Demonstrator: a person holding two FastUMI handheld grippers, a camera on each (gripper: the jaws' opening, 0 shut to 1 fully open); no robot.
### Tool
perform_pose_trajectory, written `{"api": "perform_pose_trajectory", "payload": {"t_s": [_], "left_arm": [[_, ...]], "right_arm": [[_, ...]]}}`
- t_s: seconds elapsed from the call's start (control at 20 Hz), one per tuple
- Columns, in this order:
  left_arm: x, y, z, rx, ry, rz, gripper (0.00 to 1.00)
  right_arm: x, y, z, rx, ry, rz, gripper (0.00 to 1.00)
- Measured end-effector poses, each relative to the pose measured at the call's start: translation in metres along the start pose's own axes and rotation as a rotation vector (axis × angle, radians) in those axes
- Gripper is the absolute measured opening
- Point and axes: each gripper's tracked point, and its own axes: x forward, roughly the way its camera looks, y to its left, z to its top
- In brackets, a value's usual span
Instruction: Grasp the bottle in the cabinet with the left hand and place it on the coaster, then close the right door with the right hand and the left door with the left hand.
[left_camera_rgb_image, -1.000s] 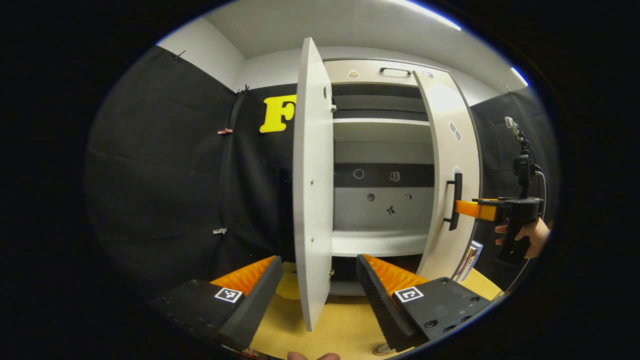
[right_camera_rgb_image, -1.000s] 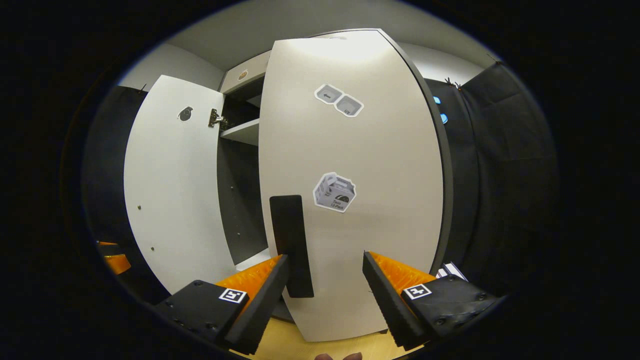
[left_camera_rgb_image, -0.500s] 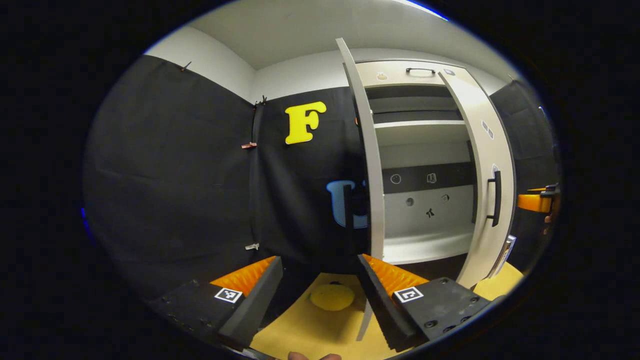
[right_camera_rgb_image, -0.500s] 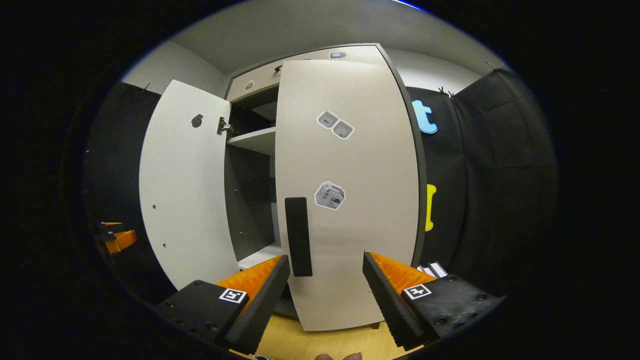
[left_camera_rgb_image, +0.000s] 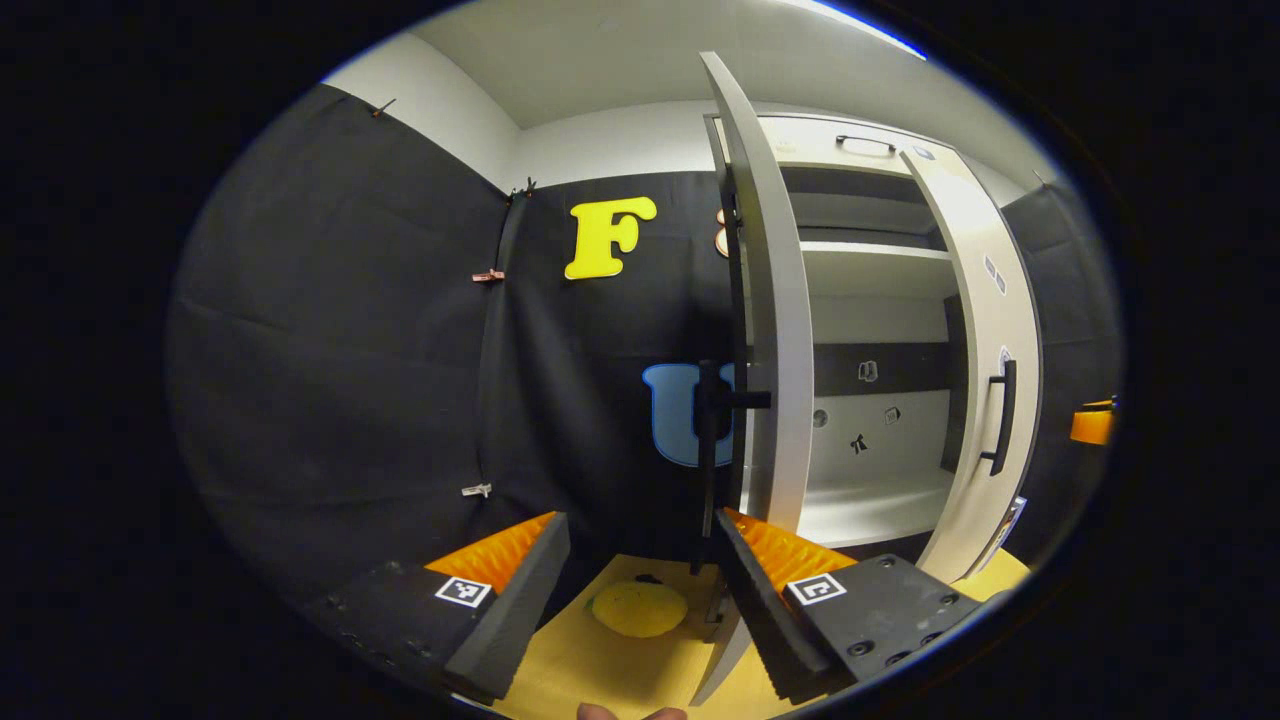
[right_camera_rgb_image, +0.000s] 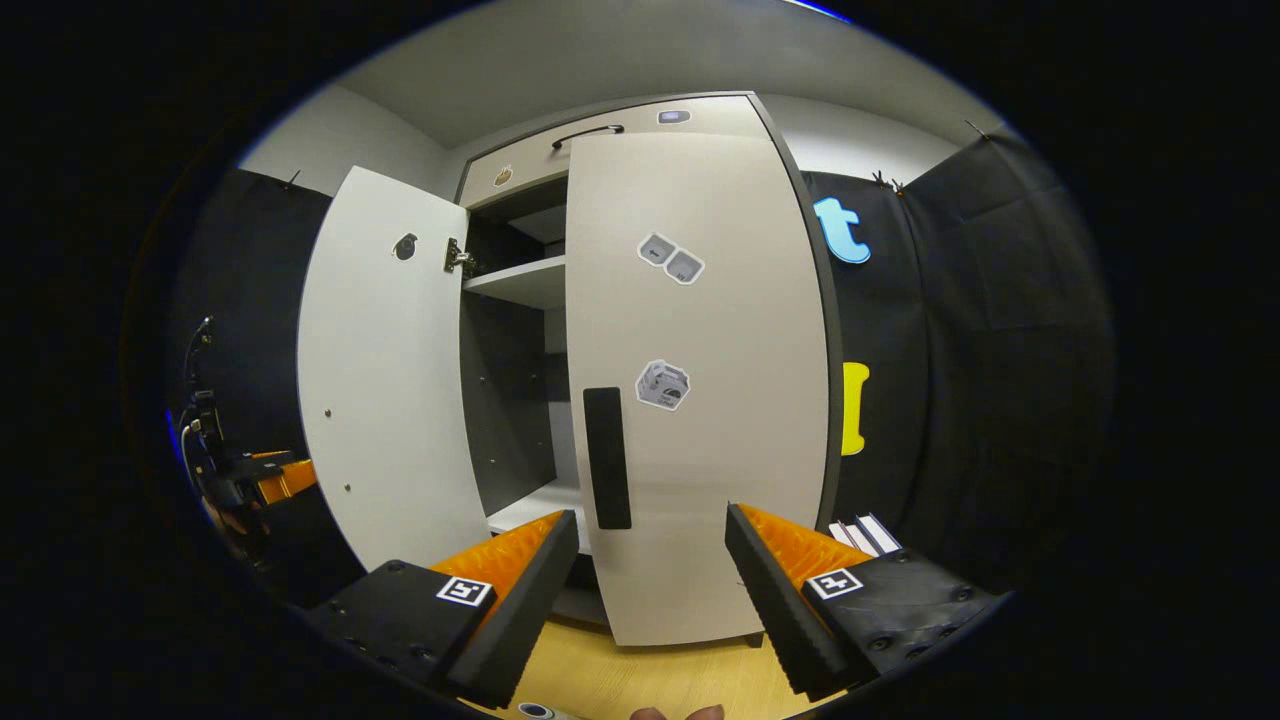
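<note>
Your left gripper (left_camera_rgb_image: 635, 565) is released, fingers spread and empty, just beside the edge of the left door (left_camera_rgb_image: 775, 300), which stands open with its handle (left_camera_rgb_image: 710, 460) ahead. Your right gripper (right_camera_rgb_image: 650, 560) is also released, holding nothing, facing the right door (right_camera_rgb_image: 700, 400) near its handle (right_camera_rgb_image: 607, 457); this door stands nearly closed. The bottle's position cannot be determined. A yellow coaster (left_camera_rgb_image: 638, 608) lies on the table (left_camera_rgb_image: 600, 670).
</note>
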Motion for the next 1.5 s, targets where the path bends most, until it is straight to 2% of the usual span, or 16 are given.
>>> {"api": "perform_pose_trajectory", "payload": {"t_s": [0.55, 0.95, 1.25, 1.3, 1.35, 1.4, 1.5], "left_arm": [[-0.017, -0.066, -0.002, -0.022, 0.017, -0.092, 0.92], [-0.009, -0.127, -0.001, -0.029, 0.011, -0.167, 0.92], [-0.008, -0.179, 0.001, -0.045, 0.003, -0.271, 0.92], [-0.006, -0.189, 0.002, -0.051, -0.004, -0.287, 0.89], [-0.002, -0.199, 0.003, -0.058, -0.006, -0.300, 0.92], [0.005, -0.207, 0.001, -0.061, -0.001, -0.308, 0.90], [0.019, -0.226, -0.003, -0.060, 0.013, -0.333, 0.93]], "right_arm": [[0.005, -0.009, -0.006, 0.021, 0.015, 0.012, 0.98], [0.004, -0.023, -0.004, 0.024, 0.024, 0.010, 0.98], [-0.001, -0.037, 0.000, 0.027, 0.016, -0.009, 0.98], [-0.002, -0.039, 0.001, 0.027, 0.010, -0.015, 0.98], [-0.003, -0.042, 0.003, 0.028, 0.003, -0.024, 0.98], [-0.004, -0.045, 0.003, 0.028, 0.000, -0.031, 0.98], [-0.006, -0.053, 0.003, 0.024, -0.004, -0.052, 0.98]]}}
